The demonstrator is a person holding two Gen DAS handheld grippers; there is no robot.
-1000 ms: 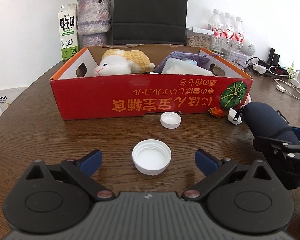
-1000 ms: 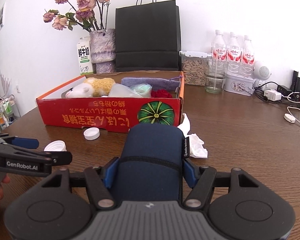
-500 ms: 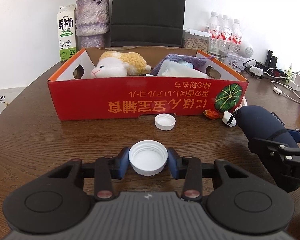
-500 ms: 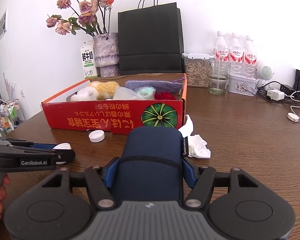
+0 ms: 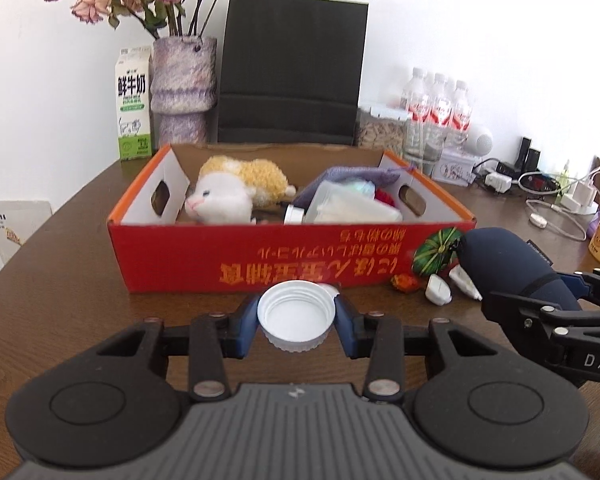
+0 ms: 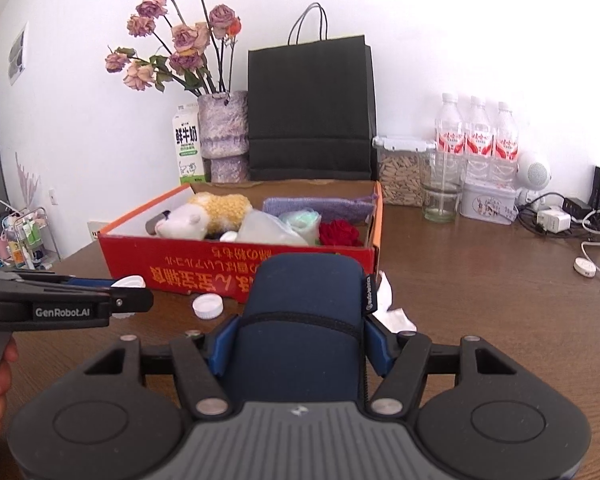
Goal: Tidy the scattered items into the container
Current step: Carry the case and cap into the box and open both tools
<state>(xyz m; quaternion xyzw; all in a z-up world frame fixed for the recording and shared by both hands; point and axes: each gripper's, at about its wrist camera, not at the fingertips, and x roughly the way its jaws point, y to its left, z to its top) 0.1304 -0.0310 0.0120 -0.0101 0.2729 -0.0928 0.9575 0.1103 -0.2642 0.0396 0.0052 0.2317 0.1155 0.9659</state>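
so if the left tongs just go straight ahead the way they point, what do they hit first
Probably the red front wall of the box. The left tongs, shut on the big cap, seem to sit below its rim. Height is hard to judge, though; lifted slightly, they could clear it.

"GenRobot.AI" on left gripper (image 6: pixel 128 294); "鲜牛奶" on milk carton (image 5: pixel 132 104)

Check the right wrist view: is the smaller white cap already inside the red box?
No, the smaller white cap lies on the wooden table in front of the red box, outside its front wall.
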